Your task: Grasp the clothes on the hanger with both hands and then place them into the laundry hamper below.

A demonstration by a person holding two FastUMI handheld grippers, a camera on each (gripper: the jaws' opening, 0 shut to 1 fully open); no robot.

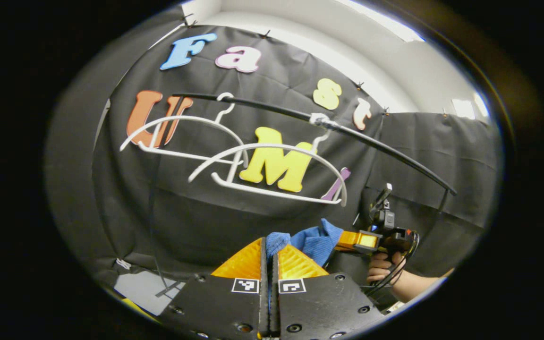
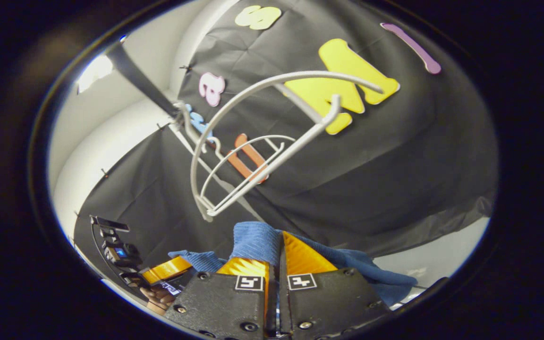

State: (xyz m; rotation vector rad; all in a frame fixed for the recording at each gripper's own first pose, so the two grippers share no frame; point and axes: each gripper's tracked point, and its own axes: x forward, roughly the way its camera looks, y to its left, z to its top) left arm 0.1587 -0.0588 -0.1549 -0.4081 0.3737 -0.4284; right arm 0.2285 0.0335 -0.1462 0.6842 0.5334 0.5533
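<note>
A blue garment [image 1: 317,241] is off the hangers and stretches between both grippers below the rail. My left gripper [image 1: 269,248] is shut on one end of it. The right gripper [image 1: 354,241], held by a hand [image 1: 383,271], clamps the other end farther right. In the right gripper view, my right gripper [image 2: 276,241] is shut on the blue garment [image 2: 258,241], which bulges over its fingers and trails right. The left gripper [image 2: 165,269] holds the far end at lower left. Two white hangers [image 1: 272,170] hang bare on the black rail [image 1: 347,130].
The black rail runs across the booth in front of the black cloth wall. The nearer white hanger [image 2: 262,141] hangs close above my right gripper. A pale floor patch [image 1: 144,288] and a thin rail leg show at lower left. The hamper is out of sight.
</note>
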